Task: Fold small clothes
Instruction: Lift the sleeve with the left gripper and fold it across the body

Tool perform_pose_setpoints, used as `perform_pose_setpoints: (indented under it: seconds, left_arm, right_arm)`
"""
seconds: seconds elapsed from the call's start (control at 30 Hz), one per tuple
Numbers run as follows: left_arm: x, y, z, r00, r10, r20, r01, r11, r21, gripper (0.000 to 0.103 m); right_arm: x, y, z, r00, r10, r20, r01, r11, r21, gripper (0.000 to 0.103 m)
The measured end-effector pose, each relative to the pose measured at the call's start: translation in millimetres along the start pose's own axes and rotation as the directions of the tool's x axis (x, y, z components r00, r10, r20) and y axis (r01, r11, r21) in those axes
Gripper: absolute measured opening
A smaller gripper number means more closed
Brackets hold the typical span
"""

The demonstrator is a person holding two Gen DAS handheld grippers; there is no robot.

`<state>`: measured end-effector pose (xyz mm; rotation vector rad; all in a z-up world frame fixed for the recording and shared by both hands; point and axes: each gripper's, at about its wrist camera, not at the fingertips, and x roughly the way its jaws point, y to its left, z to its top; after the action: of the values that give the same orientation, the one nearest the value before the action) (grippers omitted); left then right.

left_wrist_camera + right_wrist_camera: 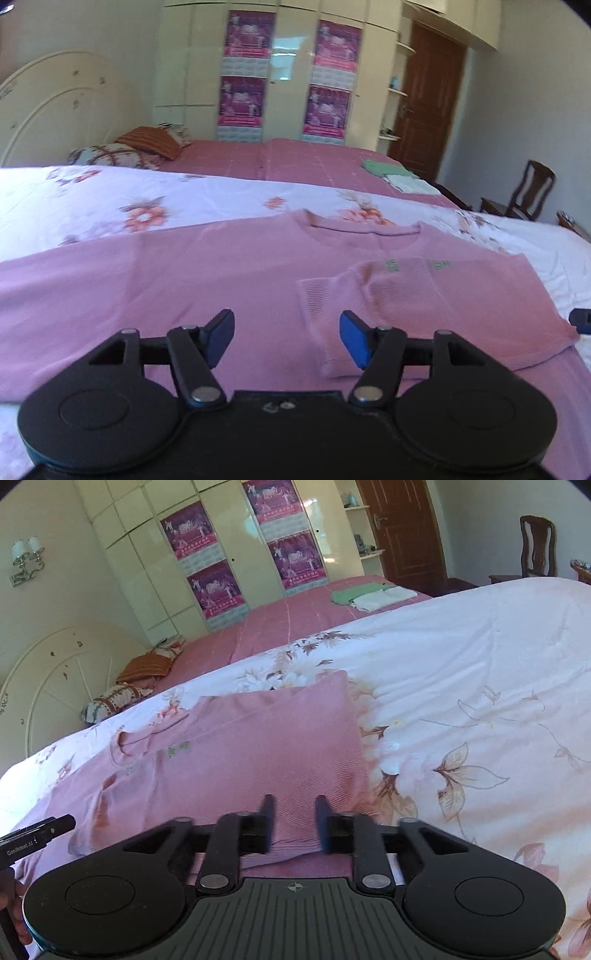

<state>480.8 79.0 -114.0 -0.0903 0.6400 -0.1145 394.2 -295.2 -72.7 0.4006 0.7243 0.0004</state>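
Observation:
A pink knit sweater (184,273) lies flat, front up, on the floral quilt (92,199). Its right side is folded inward, and a ribbed sleeve (332,314) lies across the chest. My left gripper (286,325) hovers over the sweater's lower middle, open, with nothing between its blue pads. In the right wrist view the sweater (240,753) shows its folded edge running up the quilt (461,701). My right gripper (295,805) stands open just above the hem of that folded side, gripping no fabric. A tip of the other gripper shows at each view's edge.
Behind the quilt lies a pink bedspread (295,158) with green and white folded clothes (391,171) at its far right and pillows (147,144) at the headboard. A wooden chair (528,192) and a brown door (424,103) are to the right, and a wardrobe (288,74) stands behind.

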Motion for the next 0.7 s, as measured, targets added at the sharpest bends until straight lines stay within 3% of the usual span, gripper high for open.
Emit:
perform_pose_setpoints:
  seconds: [0.03,0.13,0.2,0.27,0.33,0.43,0.53,0.6,0.7]
  left_arm:
    - [-14.9,18.6,-3.6,0.999,0.041,0.005,-0.04,0.999,-0.034,0.061]
    - [-59.1,77.9,-20.4,0.986,0.169,-0.002,-0.168,0.975,-0.146,0.06]
    - [-85.8,122.9,-33.0,0.968,0.25,-0.029,-0.248,0.934,-0.256,0.059]
    - [-112.3,177.6,-44.7,0.945,0.324,-0.054,-0.317,0.858,-0.405,0.059]
    - [-134.8,231.6,-57.8,0.921,0.384,-0.062,-0.35,0.747,-0.565,0.059]
    - [-147.6,301.9,-70.9,0.917,0.395,-0.048,-0.302,0.614,-0.729,0.057]
    - [-140.9,352.0,-75.4,0.934,0.357,-0.006,-0.21,0.536,-0.818,0.051]
    - [-135.1,373.2,-72.7,0.94,0.341,0.016,-0.172,0.512,-0.842,0.05]
    - [-125.9,391.1,-70.6,0.945,0.324,0.041,-0.136,0.506,-0.852,0.048]
  right_arm:
    - [-3.6,6.7,-2.6,1.0,0.009,0.017,-0.009,1.0,-0.016,0.063]
    - [-5.1,24.2,-11.2,0.998,0.061,0.017,-0.059,0.996,-0.069,0.062]
    - [-1.8,32.1,-15.0,0.995,0.096,0.007,-0.095,0.993,-0.073,0.062]
    - [4.1,40.0,-19.0,0.993,0.119,-0.011,-0.119,0.991,-0.066,0.062]
    - [10.9,50.1,-22.3,0.991,0.128,-0.033,-0.129,0.99,-0.057,0.062]
    - [19.3,69.9,-25.5,0.992,0.116,-0.05,-0.119,0.991,-0.061,0.062]
    - [23.1,90.1,-29.0,0.995,0.094,-0.039,-0.096,0.994,-0.056,0.062]
    - [26.6,102.7,-30.4,0.997,0.077,-0.028,-0.078,0.996,-0.03,0.062]
    - [34.6,121.7,-30.2,0.998,0.064,-0.013,-0.063,0.997,0.032,0.062]
